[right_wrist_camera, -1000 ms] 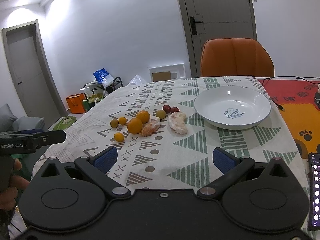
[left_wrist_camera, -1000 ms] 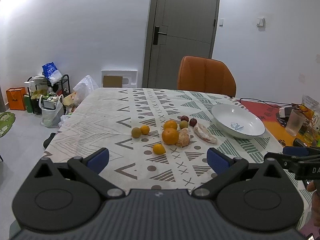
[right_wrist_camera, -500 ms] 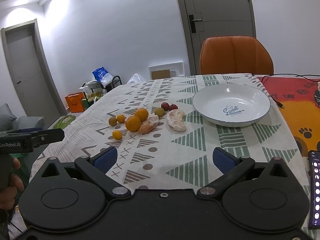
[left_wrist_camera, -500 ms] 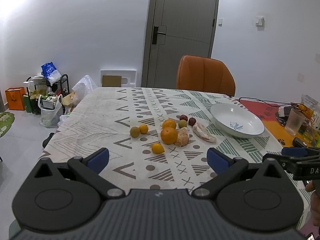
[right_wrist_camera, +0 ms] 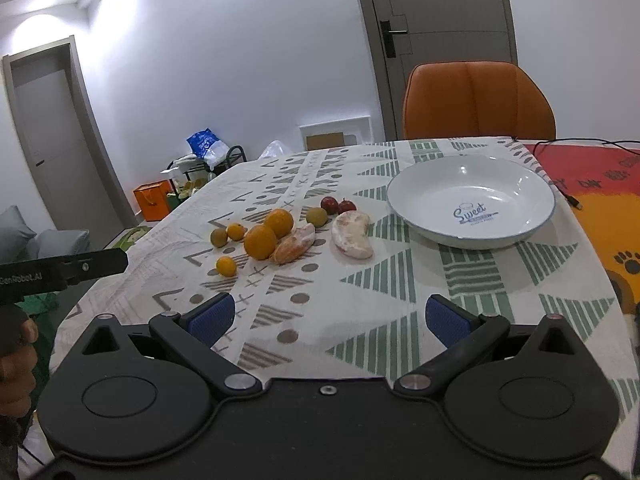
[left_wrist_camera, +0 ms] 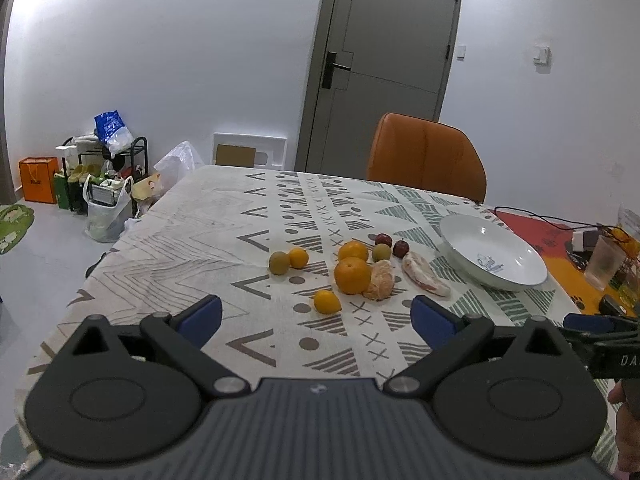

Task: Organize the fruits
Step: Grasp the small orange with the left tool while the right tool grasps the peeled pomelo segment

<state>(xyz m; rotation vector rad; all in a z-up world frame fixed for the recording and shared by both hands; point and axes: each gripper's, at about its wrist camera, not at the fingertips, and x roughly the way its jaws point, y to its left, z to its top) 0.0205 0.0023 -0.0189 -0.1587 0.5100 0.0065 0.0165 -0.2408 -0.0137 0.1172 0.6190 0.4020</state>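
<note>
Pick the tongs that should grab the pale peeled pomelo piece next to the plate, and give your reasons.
Right tongs, probably. The pomelo piece lies on the plate side of the fruit cluster, nearly straight ahead of them. For the left tongs it sits off to the right, past the oranges. Both are open and empty.

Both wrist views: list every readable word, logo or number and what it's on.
"Sweet": blue script inside the white plate, right wrist view; the smaller line under it is too blurred to read.
"GenRobot.AI": on the left gripper's black body, seen from the right wrist; first letter is cut at the frame edge.
"DA": cut-off white letters on the right gripper, left wrist view.
Orange bag: dark mark, unreadable.
Red mat: dark characters, too blurred to read.
</note>
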